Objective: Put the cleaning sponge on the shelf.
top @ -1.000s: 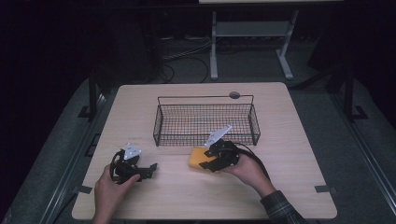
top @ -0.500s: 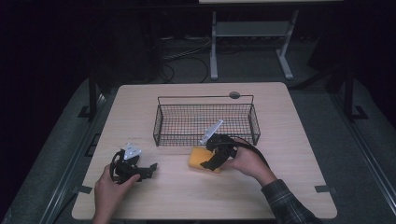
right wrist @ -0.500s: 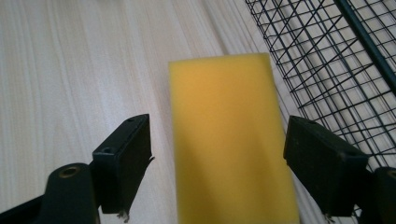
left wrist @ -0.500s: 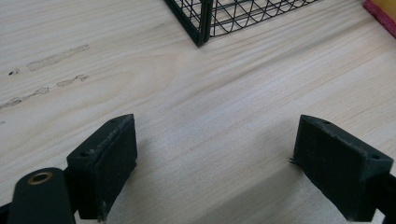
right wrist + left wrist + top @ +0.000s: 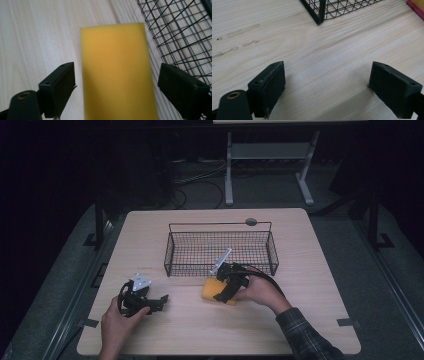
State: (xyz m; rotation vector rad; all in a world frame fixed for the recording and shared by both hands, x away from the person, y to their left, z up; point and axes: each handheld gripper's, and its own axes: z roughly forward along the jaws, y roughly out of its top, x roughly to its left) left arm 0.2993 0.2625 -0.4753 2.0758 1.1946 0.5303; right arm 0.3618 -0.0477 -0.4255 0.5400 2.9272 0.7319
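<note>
The tabletop (image 5: 150, 235) is light wood and carries everything here. Toward its far side stands a black wire basket (image 5: 220, 251), which has nothing in it.

Just in front of the basket, near its middle, lies a yellow sponge (image 5: 212, 289). It lies flat on the tabletop, close to the basket's front wall, though the high view is too small to tell if the two touch. In the right gripper view the sponge (image 5: 117, 70) lies lengthwise between the two black jaws, with the basket (image 5: 180, 32) just to one side of it.

The right hand-held gripper (image 5: 226, 292) sits over the sponge, held by the person's right hand (image 5: 260, 292). Its jaws have just been opening and now stand wide, one on each side of the sponge, with a gap between each pad and the yellow foam. So it is open and not squeezing anything. A second ago this hand-held gripper was a little more to the right; it has slid slightly left along the sponge.

The left hand-held gripper (image 5: 150, 301) rests low on the near left part of the tabletop, in the person's left hand (image 5: 117, 322). Its jaws are wide apart with only bare wood between them. It has stayed in the same spot, and the sponge has not moved either.
</note>
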